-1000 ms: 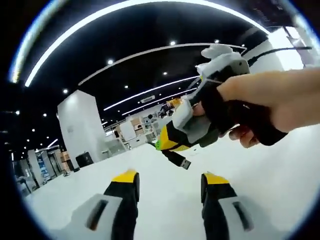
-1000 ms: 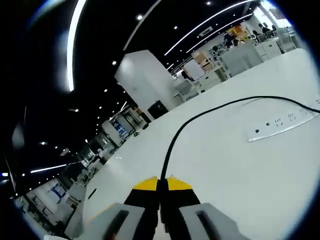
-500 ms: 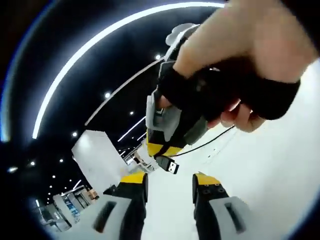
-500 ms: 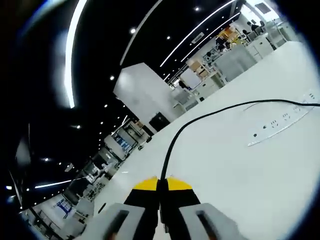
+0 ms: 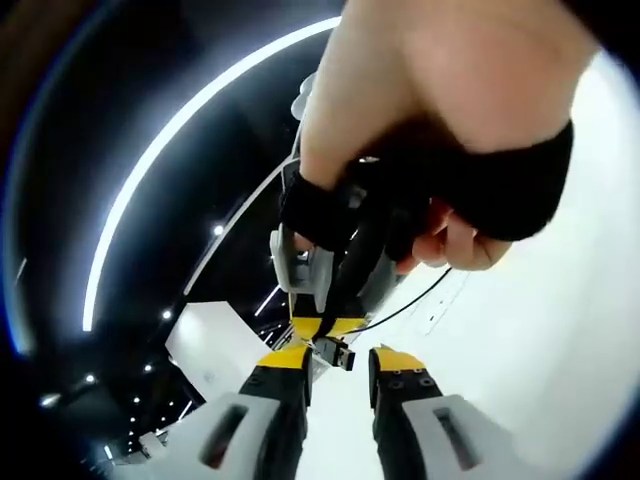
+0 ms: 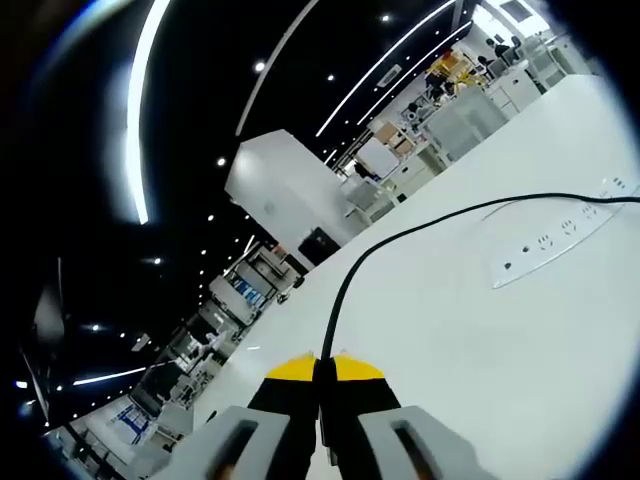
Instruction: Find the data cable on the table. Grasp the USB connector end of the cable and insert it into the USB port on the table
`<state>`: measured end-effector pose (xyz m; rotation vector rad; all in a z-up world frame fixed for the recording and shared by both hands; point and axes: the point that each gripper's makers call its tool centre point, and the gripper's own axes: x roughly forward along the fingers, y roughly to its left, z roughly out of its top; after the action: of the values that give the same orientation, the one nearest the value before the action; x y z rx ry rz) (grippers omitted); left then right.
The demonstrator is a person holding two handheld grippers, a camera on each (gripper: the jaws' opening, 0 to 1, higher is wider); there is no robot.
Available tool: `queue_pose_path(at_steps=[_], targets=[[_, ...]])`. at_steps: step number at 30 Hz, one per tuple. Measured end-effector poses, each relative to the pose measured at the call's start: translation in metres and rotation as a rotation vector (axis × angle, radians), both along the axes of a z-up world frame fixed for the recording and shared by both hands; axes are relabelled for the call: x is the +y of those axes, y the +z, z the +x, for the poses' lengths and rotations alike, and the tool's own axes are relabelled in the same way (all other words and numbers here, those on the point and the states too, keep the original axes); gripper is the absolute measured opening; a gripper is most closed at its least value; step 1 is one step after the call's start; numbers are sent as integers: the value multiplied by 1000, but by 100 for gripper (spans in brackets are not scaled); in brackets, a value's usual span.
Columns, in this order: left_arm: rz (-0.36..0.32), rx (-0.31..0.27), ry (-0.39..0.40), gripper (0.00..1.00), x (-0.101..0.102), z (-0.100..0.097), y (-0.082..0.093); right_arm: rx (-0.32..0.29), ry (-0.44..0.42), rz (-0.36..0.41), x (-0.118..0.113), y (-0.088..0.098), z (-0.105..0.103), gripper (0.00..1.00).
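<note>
In the left gripper view, a hand (image 5: 440, 110) holds my right gripper (image 5: 326, 329) close above. It is shut on the black data cable (image 5: 410, 305), and the silver USB connector (image 5: 336, 351) sticks out below its yellow tips. My left gripper (image 5: 340, 362) is open, and the connector sits at the gap between its yellow tips. In the right gripper view, my right gripper (image 6: 322, 374) pinches the cable (image 6: 345, 280). From there the cable runs away over the white table (image 6: 480, 350) and curves right past the white power strip (image 6: 555, 240).
The power strip with its sockets and ports lies at the right of the right gripper view, well beyond the jaws. Behind the table are a white pillar (image 6: 285, 190), desks and shelves. The hand and right gripper block most of the left gripper view.
The right gripper and the hand have come closer to the left gripper, and the USB connector now sits at the gap between its tips. The left jaws stand slightly narrower. The right gripper stays shut on the cable.
</note>
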<state>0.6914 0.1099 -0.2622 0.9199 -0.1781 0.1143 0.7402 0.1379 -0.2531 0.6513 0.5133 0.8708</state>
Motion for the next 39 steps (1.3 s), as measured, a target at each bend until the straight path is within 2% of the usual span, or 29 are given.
queue_pose_path(at_steps=[4, 14, 19, 23, 24, 28, 34, 39], targets=[[19, -1, 8, 13, 1, 2, 1, 4, -5, 4, -1, 0, 2, 5], [143, -23, 13, 10, -1, -1, 4, 55, -21, 59, -2, 2, 2, 5], [172, -37, 8, 8, -2, -4, 9, 76, -28, 84, -4, 3, 1, 5], [227, -69, -14, 7, -4, -8, 14, 110, -27, 125, -6, 5, 0, 5], [253, -74, -13, 6, -4, -8, 15, 133, -23, 165, -6, 9, -1, 5], [258, -75, -29, 6, -3, -9, 15, 144, -22, 176, -8, 6, 1, 6], [266, -63, -37, 6, -2, -10, 14, 198, 1, 238, -5, 1, 0, 6], [242, -64, -56, 5, 0, -17, 18, 187, 21, 257, -5, 0, 3, 3]])
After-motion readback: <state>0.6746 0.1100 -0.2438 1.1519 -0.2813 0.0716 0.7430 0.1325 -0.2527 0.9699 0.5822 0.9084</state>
